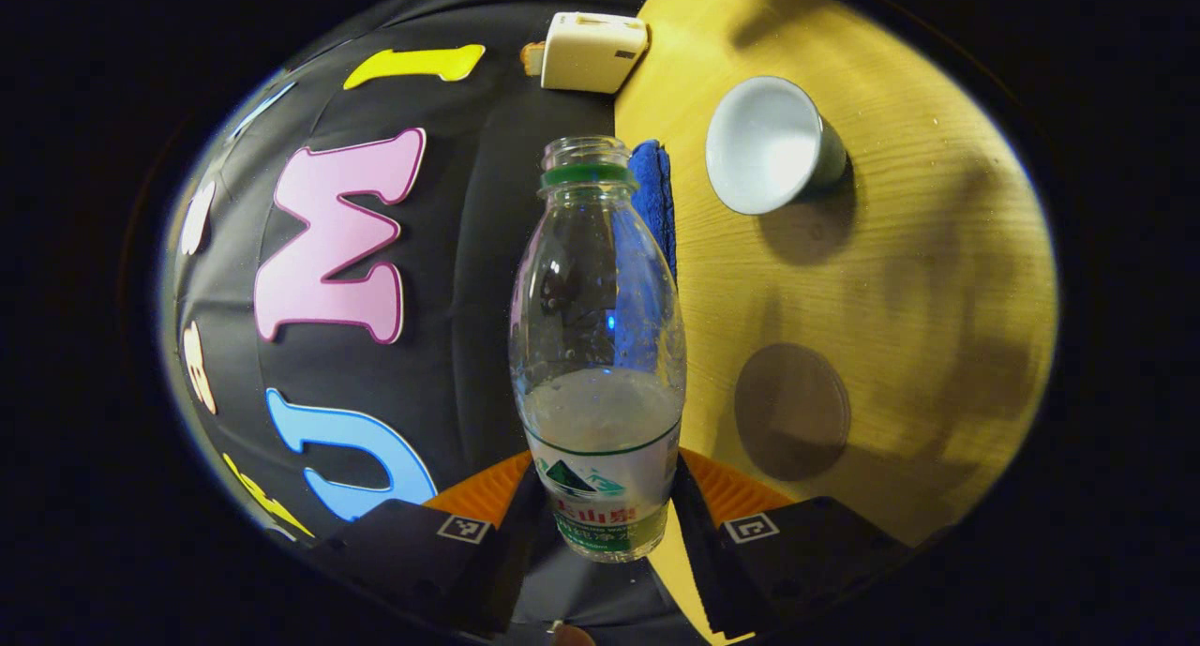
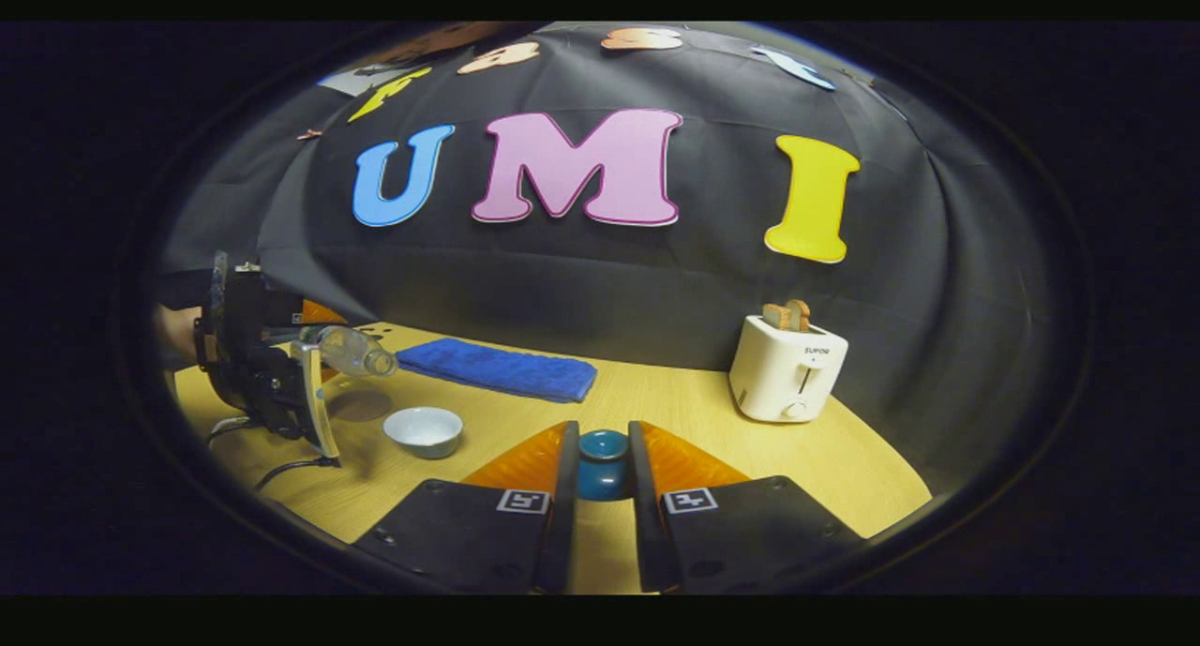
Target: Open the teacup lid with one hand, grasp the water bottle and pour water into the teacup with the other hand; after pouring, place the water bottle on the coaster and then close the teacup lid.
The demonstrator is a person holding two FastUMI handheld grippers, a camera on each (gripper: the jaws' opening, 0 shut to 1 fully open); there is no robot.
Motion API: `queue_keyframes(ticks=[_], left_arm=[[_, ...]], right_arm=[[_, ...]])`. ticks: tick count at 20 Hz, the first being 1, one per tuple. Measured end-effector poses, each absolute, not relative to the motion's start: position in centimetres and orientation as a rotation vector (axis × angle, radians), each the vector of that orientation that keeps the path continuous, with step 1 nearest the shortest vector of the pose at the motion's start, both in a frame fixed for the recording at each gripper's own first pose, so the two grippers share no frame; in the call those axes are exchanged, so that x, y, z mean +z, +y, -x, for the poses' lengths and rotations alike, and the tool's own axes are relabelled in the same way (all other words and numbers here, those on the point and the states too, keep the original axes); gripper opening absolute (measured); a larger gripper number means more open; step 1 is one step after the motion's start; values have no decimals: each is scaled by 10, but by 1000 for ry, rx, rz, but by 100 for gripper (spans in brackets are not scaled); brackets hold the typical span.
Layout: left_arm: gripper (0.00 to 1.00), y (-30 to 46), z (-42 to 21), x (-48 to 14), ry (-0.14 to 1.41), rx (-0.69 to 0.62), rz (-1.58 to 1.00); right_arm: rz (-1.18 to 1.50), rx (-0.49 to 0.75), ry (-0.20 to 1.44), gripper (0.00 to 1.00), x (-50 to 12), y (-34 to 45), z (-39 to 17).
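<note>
Left hand-held gripper [image 1: 607, 510]: clamped on clear uncapped plastic water bottle [image 1: 597, 346], frame centre, tipped sideways | white ceramic teacup [image 1: 764, 144]: upper right, lidless, on wooden desk [image 1: 937, 252] | right hand-held gripper [image 2: 600, 482]: pinching blue round teacup lid [image 2: 603, 463], bottom centre.

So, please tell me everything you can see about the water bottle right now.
The water bottle is clear plastic, with a green ring under its open neck; no cap is on it. A label wraps its lower part, and it is under half full of water. The left gripper holds it between both fingers around the labelled lower part. In the right gripper view the bottle is tilted almost flat in the air, its mouth pointing toward the blue towel, above and short of the open teacup. No water is seen flowing.
</note>
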State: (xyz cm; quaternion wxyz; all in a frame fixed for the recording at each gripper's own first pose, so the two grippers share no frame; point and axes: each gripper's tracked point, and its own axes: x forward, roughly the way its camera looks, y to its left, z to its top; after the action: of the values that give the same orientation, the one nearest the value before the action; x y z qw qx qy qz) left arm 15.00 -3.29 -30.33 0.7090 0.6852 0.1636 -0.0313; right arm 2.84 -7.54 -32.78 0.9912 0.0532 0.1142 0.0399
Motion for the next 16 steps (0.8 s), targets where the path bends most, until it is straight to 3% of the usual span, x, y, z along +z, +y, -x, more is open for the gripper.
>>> queue_keyframes(ticks=[1,3,6,8,11,12,13,14,16], left_arm=[[75,-33,-153,-304,361,-67,-1544],[75,-31,-156,-302,355,-61,-1584],[75,-30,-158,-303,356,-65,-1617],[75,-31,-160,-303,350,-66,-1635],[75,-29,-162,-300,335,-63,-1676],[75,-30,-163,-298,334,-61,-1684],[75,-30,-163,-298,334,-59,-1692],[75,-28,-163,-297,335,-57,-1701],[75,-28,-164,-295,329,-52,-1720]], right_arm=[[-104,81,230,34,-328,-76,-28],[-99,85,231,24,-329,-78,-29],[-91,88,234,34,-331,-81,-29],[-84,91,234,24,-332,-83,-29],[-76,98,234,34,-333,-85,-31],[-75,99,233,29,-332,-85,-31],[-74,99,231,34,-333,-86,-31],[-74,99,231,29,-332,-86,-31],[-73,99,230,34,-333,-88,-30]])
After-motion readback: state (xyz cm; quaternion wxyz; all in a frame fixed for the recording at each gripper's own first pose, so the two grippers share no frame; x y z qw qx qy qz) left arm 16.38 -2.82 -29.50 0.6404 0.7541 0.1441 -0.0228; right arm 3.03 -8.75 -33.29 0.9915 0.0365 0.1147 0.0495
